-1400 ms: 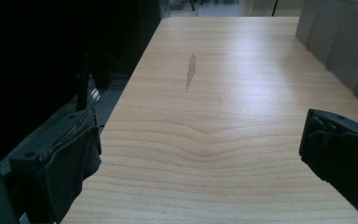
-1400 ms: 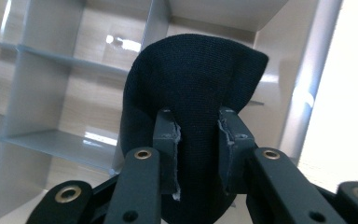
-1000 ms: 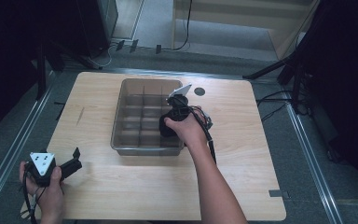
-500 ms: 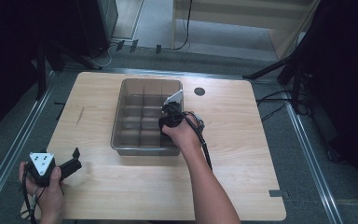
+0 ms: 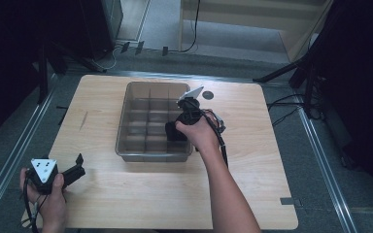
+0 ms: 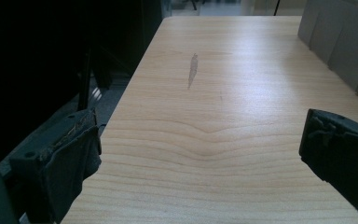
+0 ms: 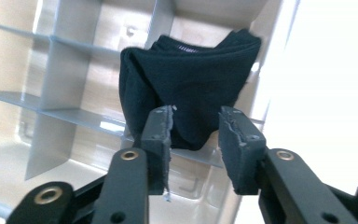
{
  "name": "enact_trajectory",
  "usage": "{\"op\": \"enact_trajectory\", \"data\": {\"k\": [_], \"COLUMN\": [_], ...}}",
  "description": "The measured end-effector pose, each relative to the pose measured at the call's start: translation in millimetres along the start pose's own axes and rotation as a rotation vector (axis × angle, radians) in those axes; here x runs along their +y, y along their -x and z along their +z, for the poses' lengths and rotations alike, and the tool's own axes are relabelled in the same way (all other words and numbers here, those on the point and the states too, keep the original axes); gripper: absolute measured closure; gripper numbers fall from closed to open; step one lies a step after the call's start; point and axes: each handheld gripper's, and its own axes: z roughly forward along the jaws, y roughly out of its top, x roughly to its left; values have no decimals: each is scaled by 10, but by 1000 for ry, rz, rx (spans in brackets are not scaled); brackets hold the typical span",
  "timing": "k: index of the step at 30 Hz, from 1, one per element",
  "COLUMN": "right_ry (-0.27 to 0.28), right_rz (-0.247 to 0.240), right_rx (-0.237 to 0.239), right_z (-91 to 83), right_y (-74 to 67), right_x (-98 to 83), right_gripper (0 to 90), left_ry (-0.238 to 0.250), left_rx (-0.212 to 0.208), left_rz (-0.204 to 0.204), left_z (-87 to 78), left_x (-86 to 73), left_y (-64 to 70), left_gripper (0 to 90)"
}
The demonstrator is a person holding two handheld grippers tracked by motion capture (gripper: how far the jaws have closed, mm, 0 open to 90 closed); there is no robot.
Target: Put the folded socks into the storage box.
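**Dark cloth in the tray's near-right cell**

Reaching over the translucent grey divided plastic tray (image 5: 126, 121), your right gripper (image 7: 195, 128) has its jaws parted around a folded black fabric bundle (image 7: 191, 84), which sits in the tray's near-right compartment. Your left gripper (image 5: 77, 167) rests well apart from the tray, near the light wooden table's (image 6: 223, 116) front-left corner, jaws spread wide and empty.

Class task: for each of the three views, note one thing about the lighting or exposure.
High view: dim overall, the surroundings of the table nearly black. Left gripper view: light sheen on the wood, deep darkness beside the table. Right gripper view: right side blown out white, while the dark cloth in the divided tray stays sharp.
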Motion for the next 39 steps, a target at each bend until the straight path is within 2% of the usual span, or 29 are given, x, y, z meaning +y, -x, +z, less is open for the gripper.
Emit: {"op": "enact_trajectory", "data": {"k": [3,6,7,11,12,13,14,15,16,18,20,21,22,23,24,25,29,30,31,32,33,36,37,39], "right_ry": [33,54,70,124,124,171,171,198,250,260,315,315,350,350,366,369,385,401,401,430,430,472,498,507], "right_rz": [16,25,30,32,32,26,26,15,-1,3,14,14,8,8,-11,-16,-27,-25,-25,-31,-31,-20,-13,-8], "right_rx": [13,20,15,-4,-4,-6,-6,-13,-29,-23,6,6,-46,-46,-83,-75,-52,-63,-63,-55,-55,-56,-61,-59], "right_z": [-152,-212,-273,-375,-375,-412,-412,-424,-433,-435,-432,-432,-424,-424,-394,-379,-322,-288,-288,-260,-260,-221,-198,-190], "right_y": [113,177,253,398,398,480,480,520,610,625,719,719,765,765,817,844,950,1013,1013,1085,1085,1201,1281,1320], "right_x": [-8,-16,-29,-78,-78,-113,-113,-134,-192,-204,-287,-287,-358,-358,-452,-483,-602,-683,-683,-770,-770,-905,-997,-1044], "right_gripper": [551,521,483,352,352,277,277,248,218,190,124,124,81,81,40,23,0,0,0,0,0,0,0,0], "left_ry": [0,0,-1,-3,-3,-3,-3,-4,-3,-3,-3,-3,-3,-3,-3,-5,-8,-8,-8,-8,-7,-7,-7,-6], "left_rx": [-1,0,-1,0,-1,-1,0,0,0,-1,-2,-2,-2,-2,-3,-10,-13,-13,-14,-15,-17,-16,-17,-18], "left_rz": [7,8,9,12,12,13,14,16,17,16,18,19,19,19,19,13,20,20,17,17,15,20,21,21], "left_z": [1,2,2,0,0,0,0,-1,0,-1,-1,-2,-1,-2,-2,-2,-1,-1,-1,-1,0,-1,-1,-1], "left_x": [0,0,1,1,1,1,1,1,0,0,0,0,0,0,0,-1,2,2,1,1,1,1,1,1], "left_y": [4,6,7,12,12,13,13,13,15,14,14,14,14,15,15,15,22,22,20,17,16,20,21,21], "left_gripper": [0,0,0,0,0,0,0,0,0,0,0,0,0,0,0,0,0,0,0,0,0,0,0,0]}}
